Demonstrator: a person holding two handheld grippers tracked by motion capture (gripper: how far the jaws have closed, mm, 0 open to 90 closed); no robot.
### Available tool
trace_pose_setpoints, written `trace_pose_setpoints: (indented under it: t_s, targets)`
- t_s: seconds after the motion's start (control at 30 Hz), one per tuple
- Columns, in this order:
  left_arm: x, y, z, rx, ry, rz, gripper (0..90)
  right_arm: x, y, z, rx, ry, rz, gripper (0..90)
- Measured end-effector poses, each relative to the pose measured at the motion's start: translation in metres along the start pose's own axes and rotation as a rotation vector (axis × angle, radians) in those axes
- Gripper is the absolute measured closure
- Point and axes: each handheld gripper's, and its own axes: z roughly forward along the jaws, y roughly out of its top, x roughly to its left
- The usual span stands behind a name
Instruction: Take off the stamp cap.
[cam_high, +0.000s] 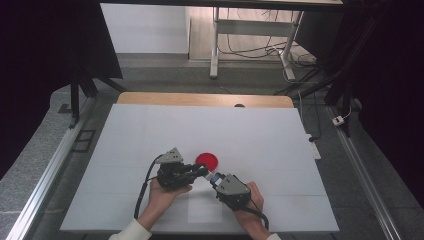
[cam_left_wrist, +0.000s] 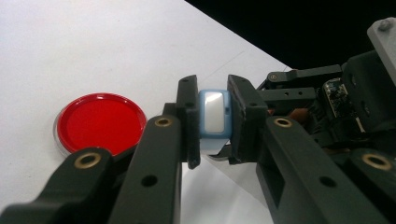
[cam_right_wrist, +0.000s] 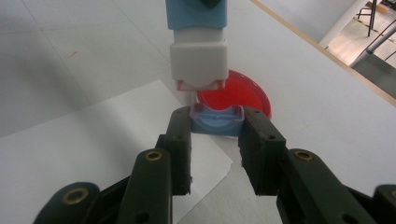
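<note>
Stamp body (cam_right_wrist: 197, 32), blue and white, sat clamped in my left tongs (cam_left_wrist: 214, 122), jaws closed on its blue end. Its blue cap (cam_right_wrist: 217, 120) was pinched in my right tongs (cam_right_wrist: 215, 140), jaws closed on it. A small gap showed between cap and the stamp's red-edged face, so I judged the cap was already off, or nearly. Both were held above the white counter (cam_high: 150, 135), just beside the red dish (cam_high: 207, 160). A paper sheet (cam_right_wrist: 93, 135) lay under the tongs. Pressing the stamp anywhere looked not yet done.
</note>
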Motion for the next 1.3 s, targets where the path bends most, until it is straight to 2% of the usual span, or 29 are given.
trace_pose_setpoints:
  t_s: [0.3, 0.6, 0.77, 0.9, 1.13, 1.3]
  targets:
    - [0.001, 0.0, -0.001, -0.006, 0.002, -0.002, 75.9, -0.001, -0.001, -0.001, 0.002, 0.001, 0.01, 64.7]
    - [0.002, 0.0, -0.002, -0.005, 0.005, -0.002, 75.8, -0.008, -0.007, -0.006, 0.009, -0.005, 0.031, 64.6]
    - [0.001, 0.0, -0.002, -0.006, 0.005, 0.001, 75.8, -0.017, -0.014, -0.013, 0.005, -0.01, 0.063, 64.6]
    - [0.001, 0.0, -0.002, -0.004, 0.004, 0.002, 75.8, -0.026, -0.02, -0.021, 0.007, -0.016, 0.112, 64.6]
    - [0.001, 0.0, -0.002, -0.001, 0.003, 0.003, 75.8, -0.04, -0.033, -0.034, 0.003, -0.032, 0.149, 64.6]
    - [0.001, 0.0, -0.002, 0.003, 0.001, 0.005, 75.8, -0.047, -0.041, -0.042, 0.018, -0.055, 0.144, 64.6]
